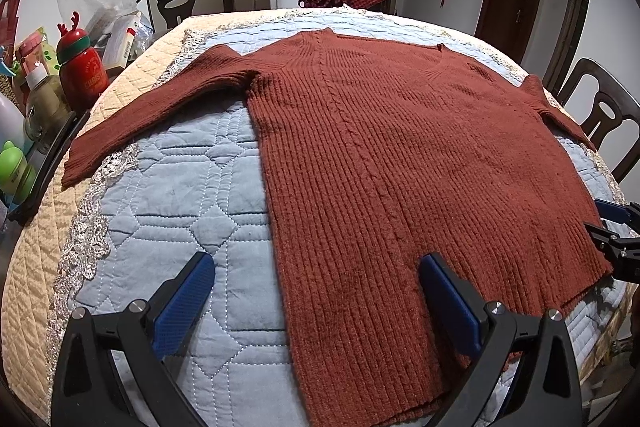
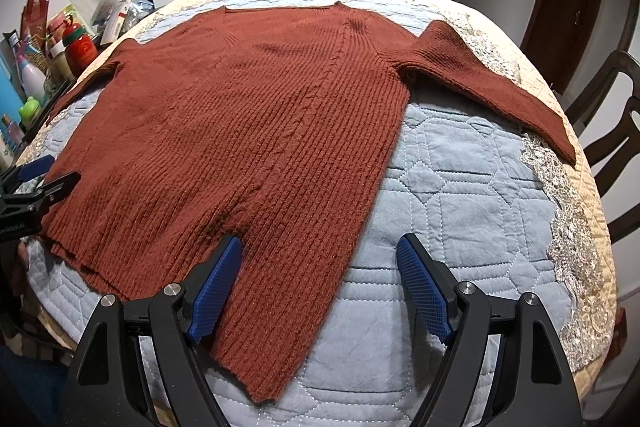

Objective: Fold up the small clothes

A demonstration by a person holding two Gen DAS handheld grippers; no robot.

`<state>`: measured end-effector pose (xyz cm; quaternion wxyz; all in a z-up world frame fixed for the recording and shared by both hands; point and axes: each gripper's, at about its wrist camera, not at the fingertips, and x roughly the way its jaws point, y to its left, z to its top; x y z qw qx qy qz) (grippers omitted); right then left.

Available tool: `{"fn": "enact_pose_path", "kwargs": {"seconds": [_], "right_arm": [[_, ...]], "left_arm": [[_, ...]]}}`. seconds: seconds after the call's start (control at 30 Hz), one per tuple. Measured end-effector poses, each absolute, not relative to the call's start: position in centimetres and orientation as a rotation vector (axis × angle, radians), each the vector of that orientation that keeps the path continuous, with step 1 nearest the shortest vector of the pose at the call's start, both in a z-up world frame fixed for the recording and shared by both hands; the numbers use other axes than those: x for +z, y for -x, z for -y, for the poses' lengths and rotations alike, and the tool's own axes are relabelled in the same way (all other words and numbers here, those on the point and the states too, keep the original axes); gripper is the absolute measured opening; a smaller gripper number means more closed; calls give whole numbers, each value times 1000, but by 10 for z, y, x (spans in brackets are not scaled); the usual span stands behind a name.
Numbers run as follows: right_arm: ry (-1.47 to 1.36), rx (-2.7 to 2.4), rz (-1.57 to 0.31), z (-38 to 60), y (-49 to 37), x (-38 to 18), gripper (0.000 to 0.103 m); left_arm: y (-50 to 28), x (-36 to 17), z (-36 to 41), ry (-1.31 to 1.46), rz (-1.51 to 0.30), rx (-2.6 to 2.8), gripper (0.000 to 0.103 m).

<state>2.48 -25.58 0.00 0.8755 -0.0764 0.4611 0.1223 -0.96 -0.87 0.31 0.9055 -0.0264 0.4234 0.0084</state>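
Lying flat and face-down or face-up (I cannot tell which) on the blue quilted cover (image 1: 176,195), the rust-red ribbed sweater (image 1: 400,155) is spread with both sleeves out to the sides and nothing folded yet, so the task looks to be at its very start. The next move likely calls for pinching a side edge or sleeve and carrying it across the body. The left gripper (image 1: 316,291) sits low at the hem's left corner, fingers wide apart, straddling the sweater's edge. The right gripper (image 2: 320,267) mirrors it at the hem's right corner, fingers likewise spread and holding nothing.
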Motion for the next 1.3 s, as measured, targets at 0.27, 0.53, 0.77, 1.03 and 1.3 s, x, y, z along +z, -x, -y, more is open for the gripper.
{"fn": "enact_pose_path", "kwargs": {"seconds": [0.27, 0.53, 0.77, 1.03, 1.3], "right_arm": [[153, 231, -989, 253, -27, 0, 80], [144, 225, -942, 256, -20, -2, 80], [142, 232, -939, 258, -20, -2, 80], [131, 230, -937, 259, -19, -2, 81], [124, 222, -943, 258, -20, -2, 81]], "left_arm": [[7, 3, 11, 35, -882, 10, 103], [9, 2, 11, 37, -872, 18, 103], [9, 2, 12, 40, -870, 18, 103], [9, 2, 9, 48, -873, 18, 103], [10, 2, 9, 44, -873, 12, 103]]}}
